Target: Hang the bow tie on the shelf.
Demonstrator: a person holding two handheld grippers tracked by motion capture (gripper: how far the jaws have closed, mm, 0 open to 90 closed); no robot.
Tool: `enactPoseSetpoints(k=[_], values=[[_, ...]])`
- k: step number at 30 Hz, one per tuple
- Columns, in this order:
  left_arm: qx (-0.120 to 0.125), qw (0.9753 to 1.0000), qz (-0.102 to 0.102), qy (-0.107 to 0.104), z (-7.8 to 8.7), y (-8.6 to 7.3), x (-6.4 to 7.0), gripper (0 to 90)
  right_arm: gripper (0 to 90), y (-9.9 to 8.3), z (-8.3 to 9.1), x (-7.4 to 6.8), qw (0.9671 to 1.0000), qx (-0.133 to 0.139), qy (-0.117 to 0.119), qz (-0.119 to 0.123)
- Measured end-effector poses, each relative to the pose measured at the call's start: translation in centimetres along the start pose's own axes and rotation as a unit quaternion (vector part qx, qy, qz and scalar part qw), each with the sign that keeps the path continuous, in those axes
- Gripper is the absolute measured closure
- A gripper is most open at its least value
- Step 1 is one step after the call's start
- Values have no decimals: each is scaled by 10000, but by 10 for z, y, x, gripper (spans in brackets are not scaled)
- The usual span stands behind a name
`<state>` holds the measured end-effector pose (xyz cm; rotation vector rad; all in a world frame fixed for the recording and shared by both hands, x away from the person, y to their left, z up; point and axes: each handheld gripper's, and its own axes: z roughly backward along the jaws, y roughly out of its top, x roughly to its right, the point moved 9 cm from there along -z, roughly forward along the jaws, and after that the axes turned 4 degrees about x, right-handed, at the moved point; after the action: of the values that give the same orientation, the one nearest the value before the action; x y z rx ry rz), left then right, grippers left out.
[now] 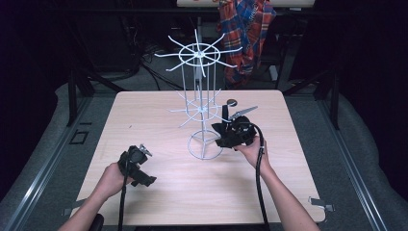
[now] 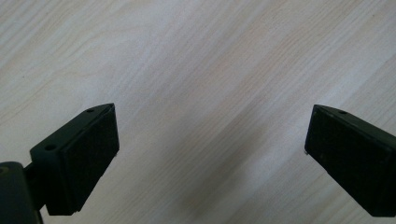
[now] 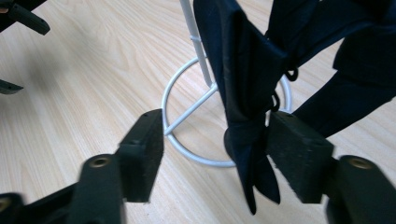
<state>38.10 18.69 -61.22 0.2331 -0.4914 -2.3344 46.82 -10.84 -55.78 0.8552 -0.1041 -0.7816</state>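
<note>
1. Left gripper (image 1: 136, 166): rests low over the bare table (image 1: 159, 115), well to the left of the white wire rack (image 1: 199, 103) and nearer the person's edge. In the left gripper view its two black pads (image 2: 91, 154) stand wide apart with nothing but wood grain between them. Judged idle, parked clear of the rack so the other hand has room.

2. White wire rack: stands upright at the middle of the table, with a ring base (image 3: 187, 140), a slim post and two tiers of radiating hooks. It serves as the landmark here, and it is where the cloth appears to hang.

3. Dark cloth item (image 3: 247, 93): black fabric, knotted or bunched at its lower end, draped down on the right side of the rack post and hanging over the ring base. Whether it is hooked on the lower tier I cannot tell. Its exact kind is unclear.

4. Right gripper (image 1: 235, 134): held just right of the rack base, angled in toward the post. In the right gripper view the jaws are spread about halfway. The knotted end of the cloth hangs between them, against the right-hand pad (image 3: 299, 154) and clear of the other, so nothing is clamped. Judged positioned either to pinch the cloth or having let it hang.
</note>
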Motion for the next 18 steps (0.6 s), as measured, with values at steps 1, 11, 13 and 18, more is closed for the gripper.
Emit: enactPoseSetpoints(k=[1,11,13,18], values=[[-2,10000,-3,7,0,0,0,30,332,0,1,0,10000,-13,-22,-13],[-16,10000,-19,-7,1,0,1,30,146,-1,16,-2,9993,-112,-356,-79],[-15,10000,-14,-5,1,0,1,30,129,-2,21,-1,9989,-175,-438,-79],[-25,10000,-44,-4,1,0,1,30,93,-7,33,-2,9979,-333,-491,-242]])
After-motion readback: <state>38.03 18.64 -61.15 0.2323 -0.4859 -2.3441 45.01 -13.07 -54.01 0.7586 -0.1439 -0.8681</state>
